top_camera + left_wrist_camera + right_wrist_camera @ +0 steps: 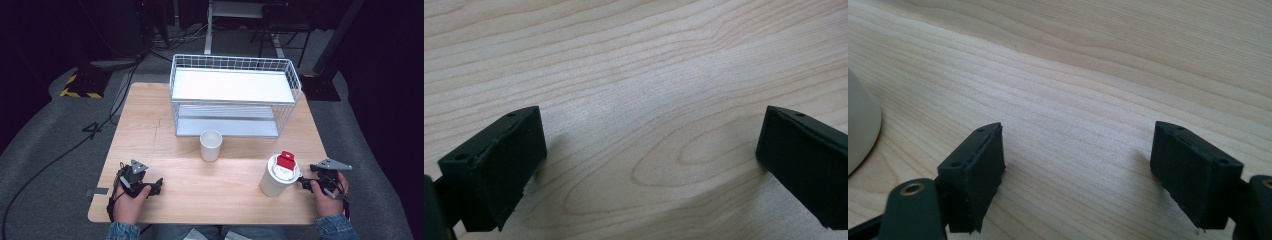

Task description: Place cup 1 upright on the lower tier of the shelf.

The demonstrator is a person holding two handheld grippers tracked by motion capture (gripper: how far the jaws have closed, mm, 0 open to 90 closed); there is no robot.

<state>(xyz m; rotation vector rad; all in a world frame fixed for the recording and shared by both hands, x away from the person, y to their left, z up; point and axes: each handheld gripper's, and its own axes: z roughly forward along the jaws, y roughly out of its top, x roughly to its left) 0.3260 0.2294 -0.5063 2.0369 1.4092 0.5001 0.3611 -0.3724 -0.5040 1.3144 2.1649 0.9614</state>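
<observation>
My left gripper rests on the wooden table near its front left, held by a hand. In the left gripper view its jaws stand wide apart over bare wood, open and empty. My right gripper lies at the front right, its tips just beside a white lidded cup with a red tab on top. The right gripper view has its jaws open over bare wood, and the cup's pale side curves in at the left edge. An open white paper cup stands upright mid-table.
A white wire rack with an upper shelf and a lower shelf stands at the back of the table. Grey carpet, cables and dark equipment surround the table. Bare wood lies between the two grippers.
</observation>
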